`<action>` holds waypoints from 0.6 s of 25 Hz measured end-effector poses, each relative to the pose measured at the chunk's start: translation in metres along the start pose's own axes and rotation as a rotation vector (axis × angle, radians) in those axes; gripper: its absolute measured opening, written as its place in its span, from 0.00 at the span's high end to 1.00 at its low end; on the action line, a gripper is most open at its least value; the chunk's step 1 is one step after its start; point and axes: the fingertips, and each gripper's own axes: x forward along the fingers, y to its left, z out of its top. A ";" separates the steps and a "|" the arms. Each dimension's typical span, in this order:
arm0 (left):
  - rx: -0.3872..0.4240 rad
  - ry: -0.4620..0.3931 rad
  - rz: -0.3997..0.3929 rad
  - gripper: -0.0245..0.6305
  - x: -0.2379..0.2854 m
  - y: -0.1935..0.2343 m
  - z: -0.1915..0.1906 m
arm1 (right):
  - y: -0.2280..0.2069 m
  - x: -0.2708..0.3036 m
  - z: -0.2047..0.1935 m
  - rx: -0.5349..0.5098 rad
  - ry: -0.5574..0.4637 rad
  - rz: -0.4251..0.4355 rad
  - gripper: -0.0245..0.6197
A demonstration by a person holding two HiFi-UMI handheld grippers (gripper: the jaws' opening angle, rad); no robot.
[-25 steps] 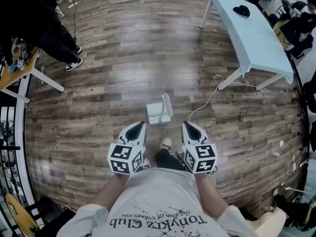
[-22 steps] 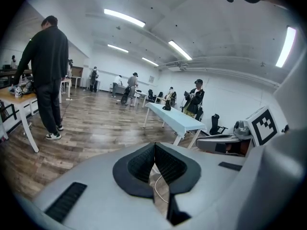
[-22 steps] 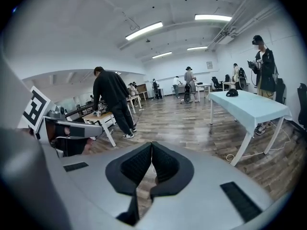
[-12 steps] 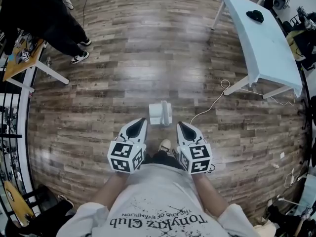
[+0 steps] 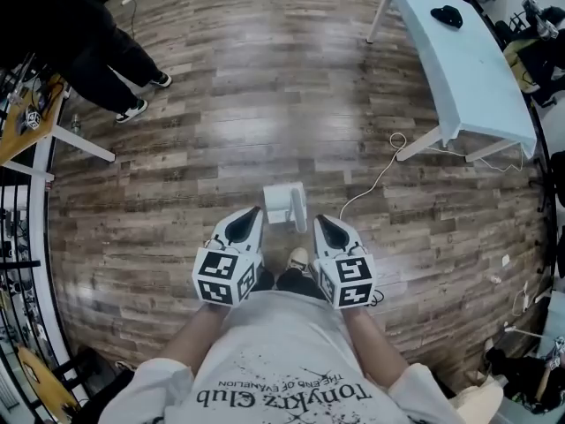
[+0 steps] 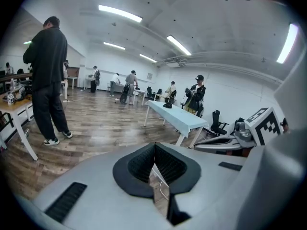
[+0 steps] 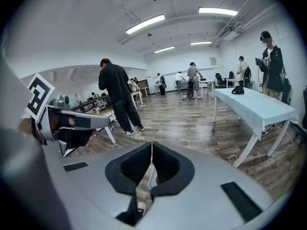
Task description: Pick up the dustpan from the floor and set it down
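Observation:
The white dustpan stands on the wood floor just ahead of my feet, seen in the head view. My left gripper is held low to its left and my right gripper low to its right, both short of it and not touching it. Each pair of jaws is pressed together with nothing between them. In the left gripper view the left gripper points out over the room, and in the right gripper view the right gripper does the same.
A light-blue table with a black object on it stands at the right. A white cable runs across the floor near its legs. A person in black stands far left by a wooden desk.
I have stepped forward, so both grippers are a little nearer the dustpan. Their jaws have stayed pressed together.

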 end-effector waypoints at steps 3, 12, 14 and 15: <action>0.005 0.007 -0.015 0.93 0.008 0.004 0.004 | 0.002 0.010 0.001 -0.003 0.006 -0.003 0.92; 0.012 0.052 -0.029 0.93 0.030 0.020 -0.004 | -0.009 0.047 -0.018 0.022 0.068 -0.028 0.69; 0.011 0.073 -0.037 0.93 0.033 0.023 -0.009 | -0.010 0.057 -0.025 0.021 0.090 -0.035 0.66; 0.011 0.082 -0.039 0.93 0.035 0.025 -0.012 | -0.010 0.062 -0.029 0.020 0.102 -0.036 0.65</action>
